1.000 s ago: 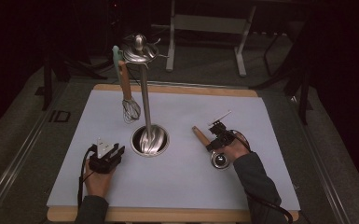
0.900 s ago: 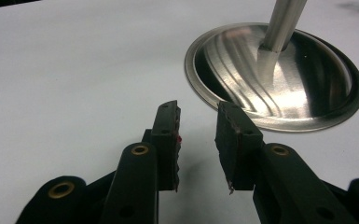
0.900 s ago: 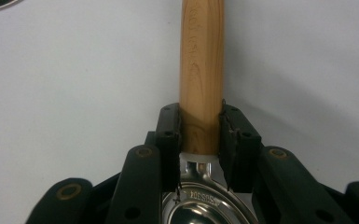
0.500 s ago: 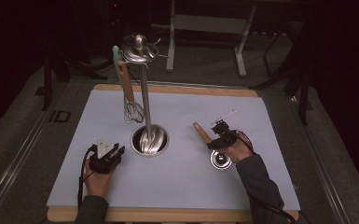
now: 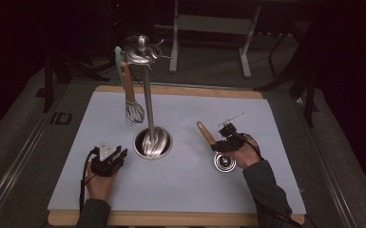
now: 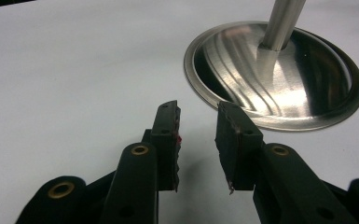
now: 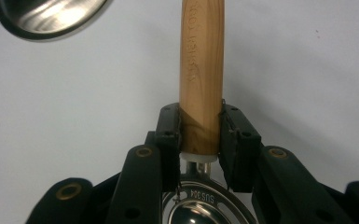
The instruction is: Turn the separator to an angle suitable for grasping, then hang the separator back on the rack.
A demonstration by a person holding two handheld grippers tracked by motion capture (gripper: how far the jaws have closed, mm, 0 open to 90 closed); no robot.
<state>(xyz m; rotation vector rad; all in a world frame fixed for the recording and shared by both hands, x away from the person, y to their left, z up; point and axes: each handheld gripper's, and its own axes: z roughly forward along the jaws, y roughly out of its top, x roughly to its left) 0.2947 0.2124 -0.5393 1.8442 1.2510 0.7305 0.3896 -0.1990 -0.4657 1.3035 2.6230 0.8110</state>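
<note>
We see a dark room around the bench, mostly black, w/ a grey metal frame (image 5: 212,28) of legs and crossbars at the back and dark stand legs at both sides. Floor (image 5: 14,142) round the bench is grey, a rail running along the left edge.

Work surface: a wooden board (image 5: 180,90) w/ a pale blue-white mat (image 5: 180,190) covering nearly all of it; wood strips show at the far and near edges. Mat is plain and matte in both gripper views.

Mid-mat we note the utensil stand (image 5: 148,109): round shiny steel base (image 5: 153,142), upright pole, hook crown up top. A whisk (image 5: 132,102) w/ wooden handle hangs from the crown on the left side, wire head just above the mat, clear of the base.

Right gripper (image 5: 224,138) sits right of the stand base, near but apart, raised off the mat. Its jaws are clamped on the wooden handle (image 7: 201,74) of a steel ladle (image 5: 224,161); pads press both sides of the handle near the metal collar. Handle points up-left toward the stand, bowl hangs low by the hand, over the mat.

Left gripper (image 5: 109,159) is low at the mat, left of the base, just beside it. Jaws apart, nothing between them, bare mat in the gap; base rim (image 6: 279,126) lies just past the tips.
</note>
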